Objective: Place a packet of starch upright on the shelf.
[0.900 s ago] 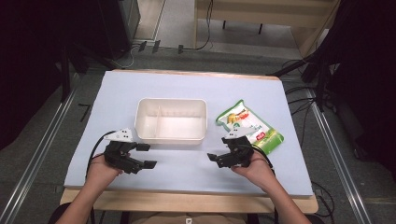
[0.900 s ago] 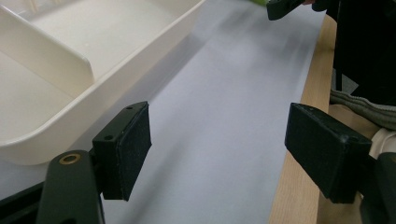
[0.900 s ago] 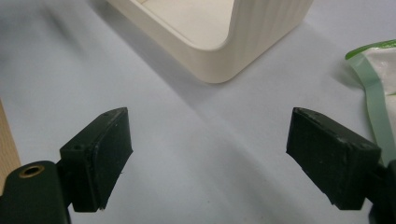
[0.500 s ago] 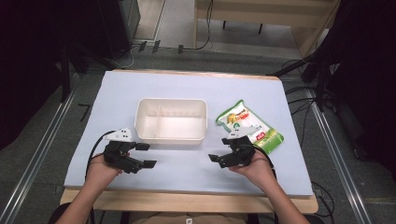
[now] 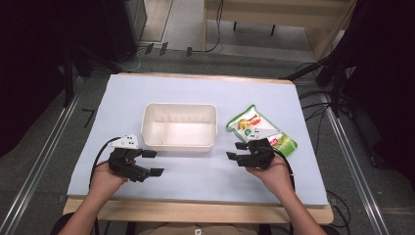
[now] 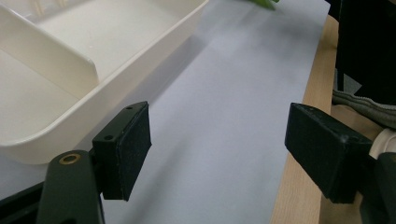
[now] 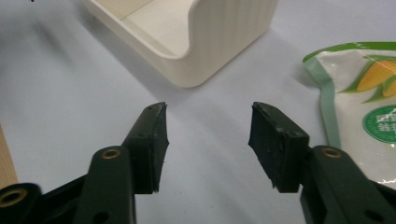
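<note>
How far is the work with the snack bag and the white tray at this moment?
Nothing looks done: the white tray is empty and the snack bag lies on the table beside it. The right gripper, jaws open and holding nothing, rests just beside the bag. Grasping the bag and likely placing it in the tray remain.

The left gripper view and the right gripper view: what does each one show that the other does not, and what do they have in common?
The left gripper view alone shows the divider wall inside the white bin and the wooden table edge beside the pale blue mat. The right gripper view alone shows the printed front of the green and white pouch, lying flat on the mat. Both share the white bin, the mat, and open jaws with nothing between them: the left hand-held gripper and the right hand-held gripper each point over bare mat.
</note>
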### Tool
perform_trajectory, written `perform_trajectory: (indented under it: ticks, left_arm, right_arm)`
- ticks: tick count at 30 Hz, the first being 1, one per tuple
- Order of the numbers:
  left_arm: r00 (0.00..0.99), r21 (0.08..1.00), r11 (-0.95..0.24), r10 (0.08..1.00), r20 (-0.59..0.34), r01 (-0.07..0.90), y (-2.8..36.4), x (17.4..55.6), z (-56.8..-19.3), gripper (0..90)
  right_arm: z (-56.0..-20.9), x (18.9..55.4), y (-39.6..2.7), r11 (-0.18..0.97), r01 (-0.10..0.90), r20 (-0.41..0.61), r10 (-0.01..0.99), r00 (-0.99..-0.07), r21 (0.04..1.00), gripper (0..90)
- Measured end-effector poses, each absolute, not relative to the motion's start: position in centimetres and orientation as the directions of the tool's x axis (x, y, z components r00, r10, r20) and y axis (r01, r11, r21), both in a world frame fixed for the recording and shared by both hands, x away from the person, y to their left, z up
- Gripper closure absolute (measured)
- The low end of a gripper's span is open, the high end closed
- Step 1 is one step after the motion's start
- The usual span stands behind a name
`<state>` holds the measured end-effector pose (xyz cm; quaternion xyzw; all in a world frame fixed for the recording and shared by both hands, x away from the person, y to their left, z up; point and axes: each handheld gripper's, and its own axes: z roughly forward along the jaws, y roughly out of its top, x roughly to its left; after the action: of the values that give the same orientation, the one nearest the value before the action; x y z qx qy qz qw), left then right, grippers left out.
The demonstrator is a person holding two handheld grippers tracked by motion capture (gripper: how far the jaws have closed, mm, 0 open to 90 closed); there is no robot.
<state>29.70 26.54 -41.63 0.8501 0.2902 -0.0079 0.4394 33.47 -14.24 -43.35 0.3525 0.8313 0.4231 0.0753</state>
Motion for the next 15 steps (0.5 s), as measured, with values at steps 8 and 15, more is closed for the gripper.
perform_trajectory:
  ticks: [8, 15]
  left_arm:
    - [0.830, 0.743, -0.444, 0.489, -0.268, 0.501, 26.51, 29.66, -41.63, 23.3]
    - [0.831, 0.744, -0.443, 0.488, -0.268, 0.500, 26.47, 29.67, -41.65, 23.3]
  right_arm:
    - [-43.22, 33.62, -14.57, 0.388, 0.536, 0.169, 0.671, -0.722, 0.750, 52.4]
    - [-43.43, 34.15, -15.24, 0.363, 0.550, 0.202, 0.667, -0.717, 0.752, 64.6]
